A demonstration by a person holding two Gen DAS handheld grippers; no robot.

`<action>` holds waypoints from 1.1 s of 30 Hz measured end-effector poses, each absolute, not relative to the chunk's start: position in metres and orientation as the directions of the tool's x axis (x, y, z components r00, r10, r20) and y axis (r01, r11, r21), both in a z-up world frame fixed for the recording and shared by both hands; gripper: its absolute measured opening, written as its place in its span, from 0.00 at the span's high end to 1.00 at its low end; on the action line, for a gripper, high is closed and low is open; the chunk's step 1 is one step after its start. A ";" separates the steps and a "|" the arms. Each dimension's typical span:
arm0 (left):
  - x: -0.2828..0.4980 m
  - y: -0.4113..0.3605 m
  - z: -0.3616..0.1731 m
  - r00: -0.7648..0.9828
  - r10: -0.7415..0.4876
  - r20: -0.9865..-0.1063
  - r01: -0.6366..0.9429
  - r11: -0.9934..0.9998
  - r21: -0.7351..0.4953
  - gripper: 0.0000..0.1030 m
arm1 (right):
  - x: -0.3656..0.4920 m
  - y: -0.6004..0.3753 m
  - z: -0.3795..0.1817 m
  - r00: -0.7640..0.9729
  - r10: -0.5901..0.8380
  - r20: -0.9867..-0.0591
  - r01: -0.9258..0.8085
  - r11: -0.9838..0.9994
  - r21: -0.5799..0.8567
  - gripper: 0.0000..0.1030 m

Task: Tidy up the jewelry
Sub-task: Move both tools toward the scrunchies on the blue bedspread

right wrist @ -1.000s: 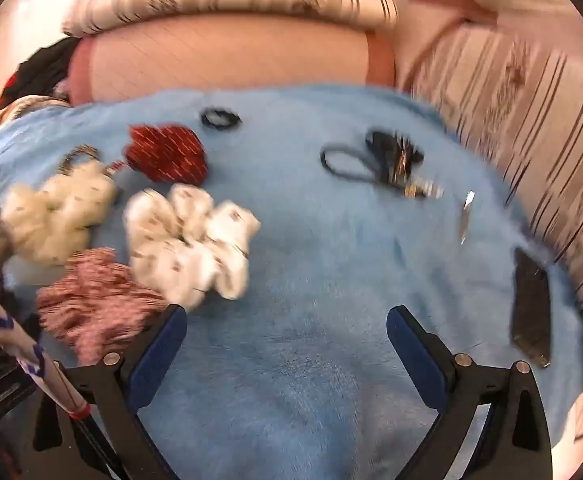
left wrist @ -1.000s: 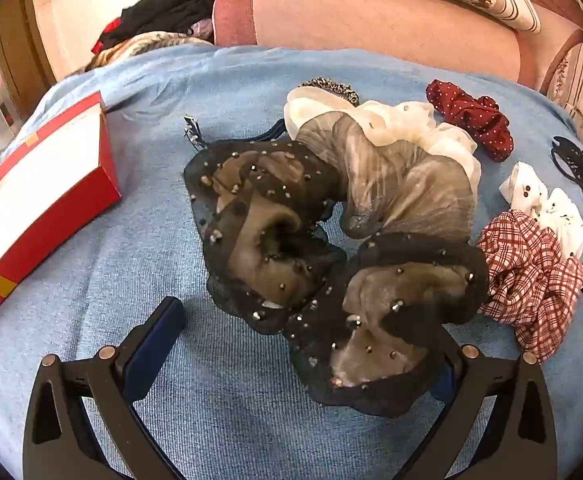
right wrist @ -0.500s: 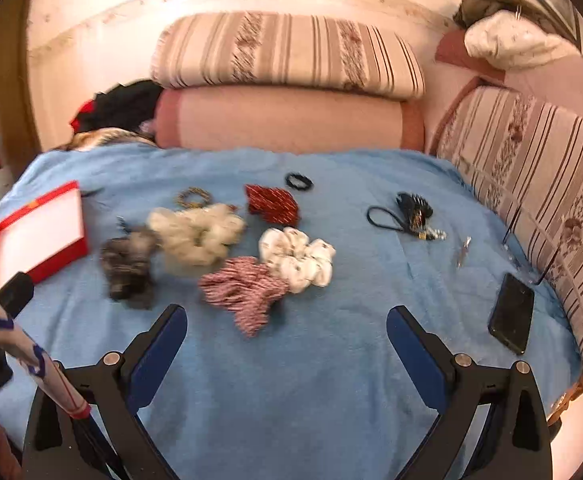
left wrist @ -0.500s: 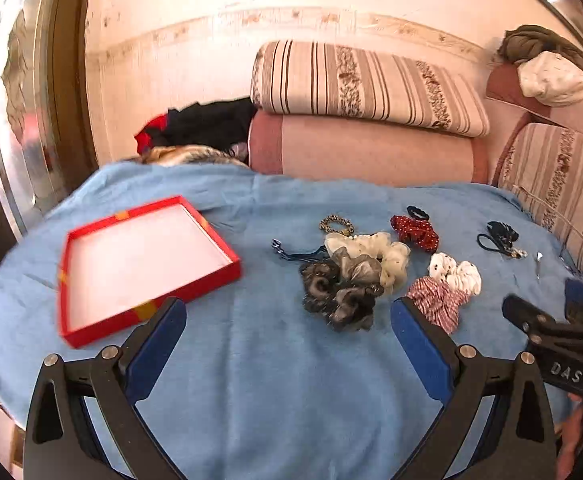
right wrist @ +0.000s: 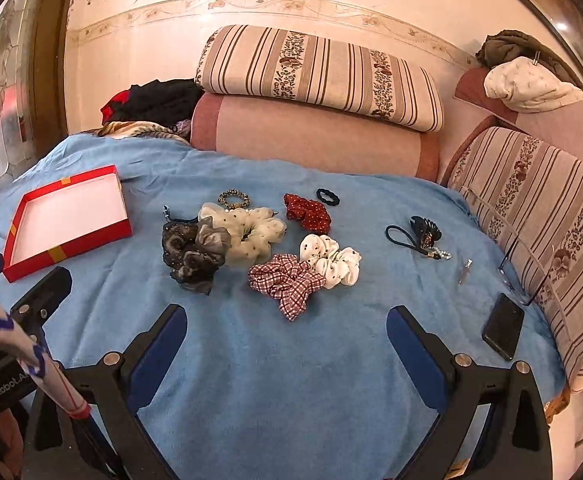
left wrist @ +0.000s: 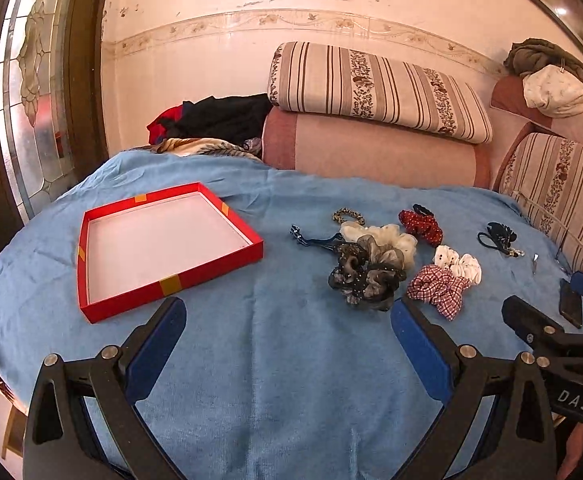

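A shallow red box [left wrist: 163, 248] with a white inside lies open on the blue cloth at the left; it also shows in the right wrist view [right wrist: 67, 220]. Several scrunchies lie in a cluster mid-table: a dark sheer one [left wrist: 365, 276] [right wrist: 195, 254], a cream one [right wrist: 247, 232], a red checked one [right wrist: 287, 284], a white dotted one [right wrist: 331, 258], a red dotted one [right wrist: 307, 212]. My left gripper [left wrist: 287, 332] is open and empty, held back above the near cloth. My right gripper [right wrist: 287, 332] is open and empty, also held back.
A black phone [right wrist: 503, 326] lies at the right edge. A black hair clip with a cord [right wrist: 419, 236], a small black hair tie [right wrist: 328, 196] and a leopard-print tie [right wrist: 233, 199] lie further back. Striped sofa cushions [right wrist: 319, 76] stand behind and right.
Both grippers have pulled far back and up from the scrunchies. The left one was close over the dark sheer scrunchie; now the whole table shows in both views.
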State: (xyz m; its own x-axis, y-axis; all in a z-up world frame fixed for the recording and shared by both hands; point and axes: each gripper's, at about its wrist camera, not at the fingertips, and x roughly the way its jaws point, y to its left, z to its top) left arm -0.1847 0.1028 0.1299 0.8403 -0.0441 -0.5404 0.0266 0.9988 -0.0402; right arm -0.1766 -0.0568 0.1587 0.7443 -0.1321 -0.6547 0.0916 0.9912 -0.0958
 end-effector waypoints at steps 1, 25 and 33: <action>-0.185 0.102 0.129 0.841 -0.043 -0.539 0.027 0.999 -0.038 0.01 | -0.179 -0.057 0.158 0.747 -0.134 -0.651 0.090 0.991 -0.101 0.02; -0.179 0.067 0.130 0.808 -0.082 -0.583 0.094 0.996 -0.011 0.01 | -0.166 -0.089 0.142 0.712 -0.110 -0.693 0.111 0.993 -0.043 0.03; -0.106 0.063 0.112 0.657 -0.229 -0.719 0.164 0.973 -0.160 0.01 | -0.119 -0.159 0.125 0.634 -0.009 -0.773 0.190 0.971 0.145 0.23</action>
State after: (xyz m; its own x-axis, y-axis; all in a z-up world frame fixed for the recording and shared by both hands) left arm -0.1055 0.0626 0.1122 0.6569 -0.2286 -0.7185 0.1635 0.9734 -0.1602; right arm -0.1193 -0.1593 0.1252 0.6340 -0.0089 -0.7732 0.1904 0.9709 0.1450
